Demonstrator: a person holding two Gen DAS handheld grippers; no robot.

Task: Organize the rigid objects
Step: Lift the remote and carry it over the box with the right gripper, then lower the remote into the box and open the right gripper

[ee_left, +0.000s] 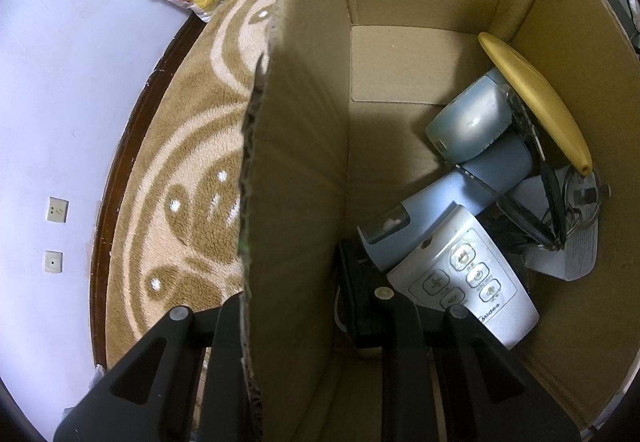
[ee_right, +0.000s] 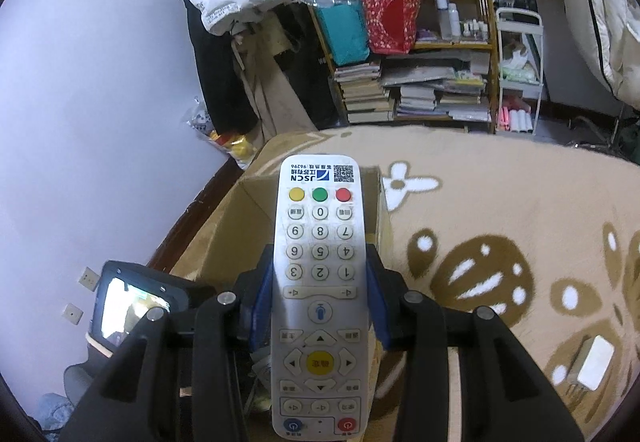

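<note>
Progress looks well along, by my reading: several hard things already lie in the cardboard box (ee_left: 304, 170), one more is in your grip, and at least one waits on the carpet (ee_left: 180, 170).

Start at your left. Your left gripper (ee_left: 308, 322) straddles the box's near wall, one finger outside over the carpet and the other inside, so it seems to be steadying the box by that wall; I cannot tell whether the fingers actually press on the cardboard.

Inside the box, going left to right, you have a white Midea remote (ee_left: 468, 282) nearest the gripper, a pale blue hair dryer (ee_left: 468, 146) lying partly on it, a tangle of black cord (ee_left: 532, 210), a yellow oval piece (ee_left: 536, 102) leaning against the far wall, and some printed paper (ee_left: 576, 254) underneath. The left part of the box floor is bare.

Your right gripper (ee_right: 320, 306) is clamped on a white remote control (ee_right: 320, 282), its blue pads (ee_right: 260, 306) pressing both long edges, buttons up. It hangs above the box, so dropping it in looks like the step in hand.

Further right, a small white block (ee_right: 592, 364) lies on the carpet, well apart from the box; that probably remains to be collected.
</note>
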